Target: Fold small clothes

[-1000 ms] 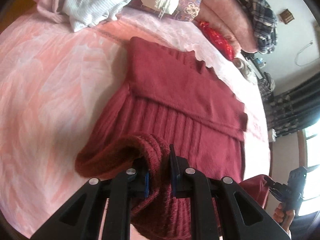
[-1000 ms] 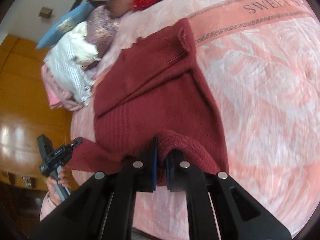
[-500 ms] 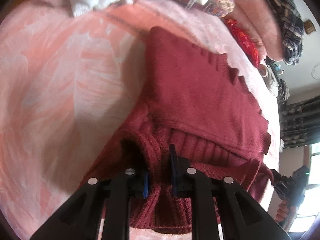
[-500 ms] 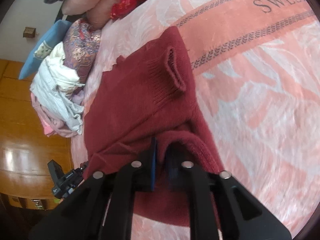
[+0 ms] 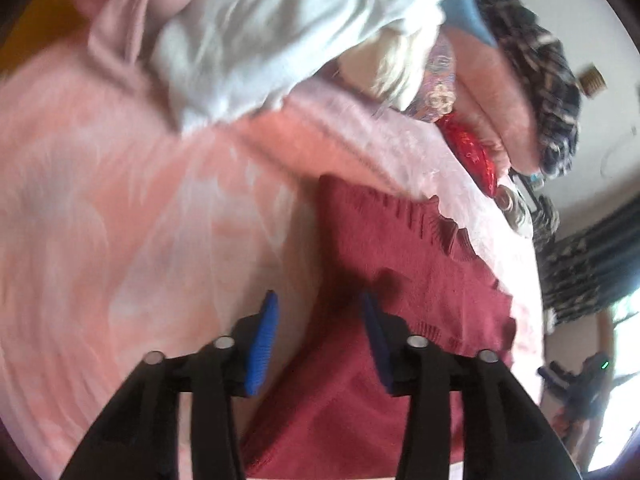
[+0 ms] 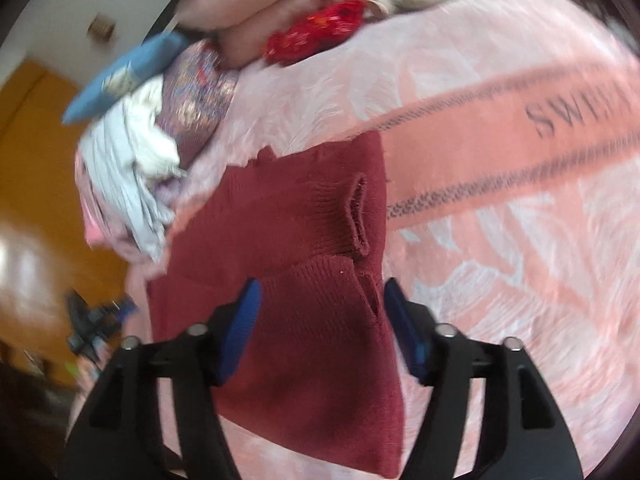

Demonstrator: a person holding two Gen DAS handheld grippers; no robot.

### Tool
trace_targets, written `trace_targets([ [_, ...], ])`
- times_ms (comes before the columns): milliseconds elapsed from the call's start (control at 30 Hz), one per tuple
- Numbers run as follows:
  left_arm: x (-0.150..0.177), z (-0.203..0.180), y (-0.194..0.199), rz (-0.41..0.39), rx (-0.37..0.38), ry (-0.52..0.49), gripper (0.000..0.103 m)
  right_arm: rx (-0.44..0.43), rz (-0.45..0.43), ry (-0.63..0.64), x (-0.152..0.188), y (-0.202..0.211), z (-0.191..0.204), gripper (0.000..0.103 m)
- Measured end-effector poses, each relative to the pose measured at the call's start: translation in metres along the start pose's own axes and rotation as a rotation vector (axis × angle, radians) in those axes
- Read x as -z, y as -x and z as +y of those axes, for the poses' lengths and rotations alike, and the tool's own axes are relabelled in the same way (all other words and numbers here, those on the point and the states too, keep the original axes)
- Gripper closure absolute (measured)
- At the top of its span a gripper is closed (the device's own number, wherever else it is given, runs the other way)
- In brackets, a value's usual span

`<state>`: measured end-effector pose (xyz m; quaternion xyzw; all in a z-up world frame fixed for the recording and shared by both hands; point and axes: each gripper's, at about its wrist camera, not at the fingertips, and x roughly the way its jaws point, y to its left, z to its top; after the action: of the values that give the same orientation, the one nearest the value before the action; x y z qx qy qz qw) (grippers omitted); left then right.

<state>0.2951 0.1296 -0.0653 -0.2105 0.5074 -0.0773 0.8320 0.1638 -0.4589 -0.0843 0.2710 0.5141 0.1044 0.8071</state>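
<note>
A dark red knitted sweater (image 6: 304,272) lies folded on the pink bedspread (image 6: 500,240), its lower half laid over the upper half, a ribbed cuff showing near the fold. It also shows in the left wrist view (image 5: 400,280). My right gripper (image 6: 320,304) is open above the folded edge, holding nothing. My left gripper (image 5: 318,312) is open over the sweater's left edge, holding nothing. The left gripper also appears small and blurred at the left of the right wrist view (image 6: 96,320).
A pile of loose clothes, white and pale pink (image 5: 248,32), lies at the head of the bed with a blue pillow (image 6: 120,80), pink folded blankets (image 5: 496,92) and a red item (image 5: 472,152). An orange wooden wardrobe (image 6: 32,140) stands left. Dark curtains (image 5: 592,264) hang right.
Both grippers carried the sweater's lower edge forward over its upper half, then opened and let it go. The sweater now lies folded in half.
</note>
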Motion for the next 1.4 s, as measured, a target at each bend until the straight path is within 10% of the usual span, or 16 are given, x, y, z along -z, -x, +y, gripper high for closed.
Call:
trace_targets([
  [467, 0.020, -0.025, -0.069, 0.126, -0.044, -0.260, 0.032, 0.108, 0.176, 0.121, 0.006, -0.079, 0.010, 0.022],
  [600, 0.024, -0.028, -0.080, 0.145, -0.052, -0.289, 0.031, 0.179, 0.186, 0.215, 0.011, -0.090, 0.020, 0.036],
  [867, 0.040, -0.048, -0.075, 0.131, -0.105, -0.427, 0.077, 0.201, 0.169, 0.276, 0.015, -0.072, 0.018, 0.091],
  [1100, 0.053, -0.063, -0.046, 0.064, -0.084, -0.476, 0.092, 0.092, 0.129, 0.376, 0.025, -0.039, 0.040, 0.091],
  [1400, 0.065, -0.052, -0.050, 0.090, -0.157, -0.447, 0.092, 0.166, 0.180, 0.285, 0.030, -0.064, 0.014, 0.091],
])
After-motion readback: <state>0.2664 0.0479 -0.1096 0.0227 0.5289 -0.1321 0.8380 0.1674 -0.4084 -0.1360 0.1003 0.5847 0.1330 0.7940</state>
